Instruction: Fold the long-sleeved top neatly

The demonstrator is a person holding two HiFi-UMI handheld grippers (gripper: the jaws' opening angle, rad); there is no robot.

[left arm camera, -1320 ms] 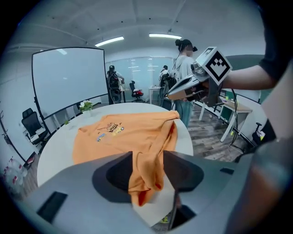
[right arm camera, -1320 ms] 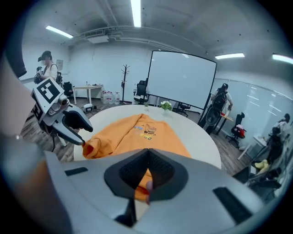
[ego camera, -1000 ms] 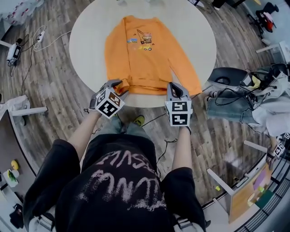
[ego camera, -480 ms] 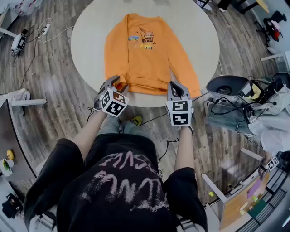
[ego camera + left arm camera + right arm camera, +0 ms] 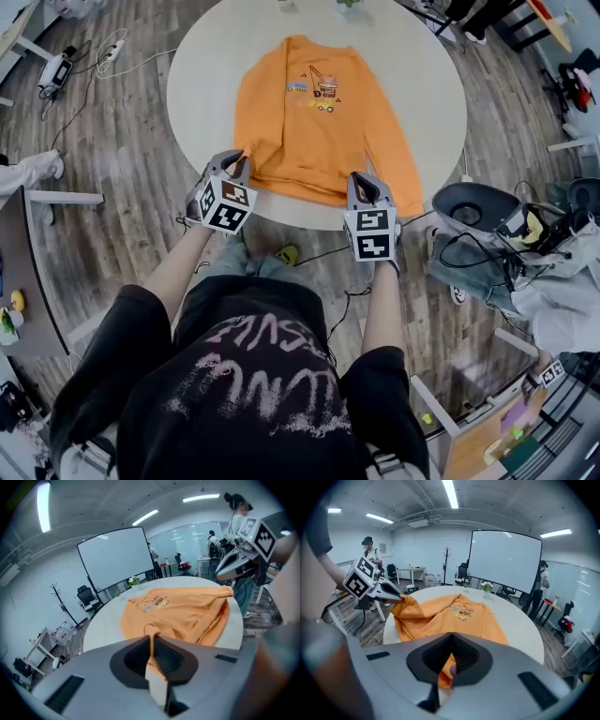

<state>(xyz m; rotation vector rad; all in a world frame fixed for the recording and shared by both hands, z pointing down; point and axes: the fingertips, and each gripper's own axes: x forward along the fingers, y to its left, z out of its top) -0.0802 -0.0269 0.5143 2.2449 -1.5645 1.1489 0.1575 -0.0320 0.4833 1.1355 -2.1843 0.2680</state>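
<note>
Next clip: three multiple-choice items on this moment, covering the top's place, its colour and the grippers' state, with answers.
1. Where does the long-sleeved top lie? A. On the floor. B. On the round white table. C. Over a chair.
2. Its colour? A. Blue. B. Grey. C. Orange.
3. The left gripper and right gripper are: A. both shut on the top's hem. B. both open above it. C. both empty on the floor.
Answers: 1 B, white tabletop shows around it; 2 C, orange in every view; 3 A, each gripper view shows orange cloth pinched between the jaws, and the left jaws have just been closing on it.
</note>
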